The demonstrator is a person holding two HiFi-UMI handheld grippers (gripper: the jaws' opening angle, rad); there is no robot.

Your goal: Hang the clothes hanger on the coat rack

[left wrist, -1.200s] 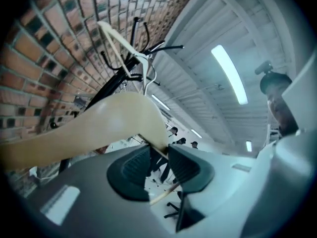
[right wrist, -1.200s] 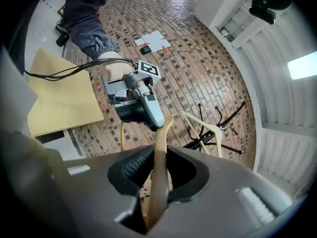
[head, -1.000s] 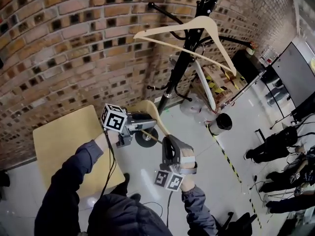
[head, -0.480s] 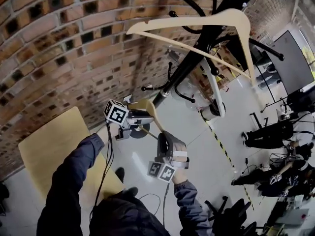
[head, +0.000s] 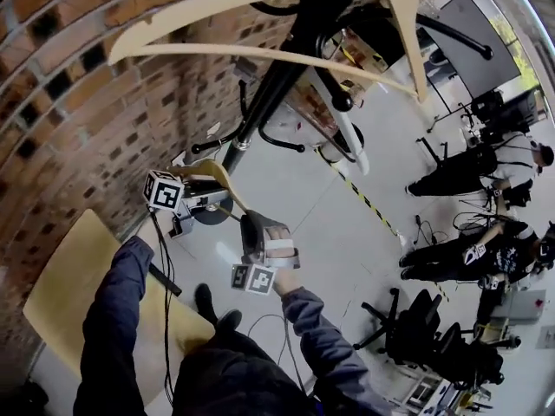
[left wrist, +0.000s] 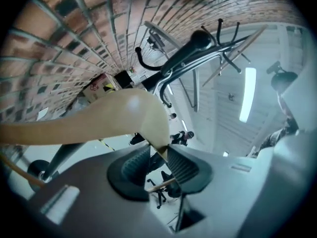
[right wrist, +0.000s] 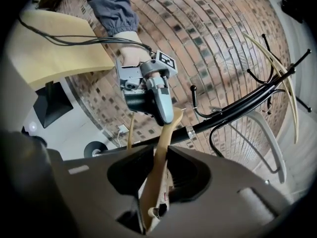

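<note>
Open floor (head: 342,232) lies right of the coat rack (head: 263,100); the brick wall (head: 61,102) closes its left. A wooden hanger (head: 260,54) spans its upper arms, a white hanger (head: 351,139) dangles right of its pole, and a knobbed arm (head: 336,94) juts out

Flat, cool indoor light, soft shadows. The ceiling strip light (left wrist: 246,94) glares in the left gripper view. Heavy fisheye bending, black vignetted corners, close-up hanger (left wrist: 99,120) slightly soft.

Beige hanger (left wrist: 124,115), black coat rack (head: 264,94)
</note>
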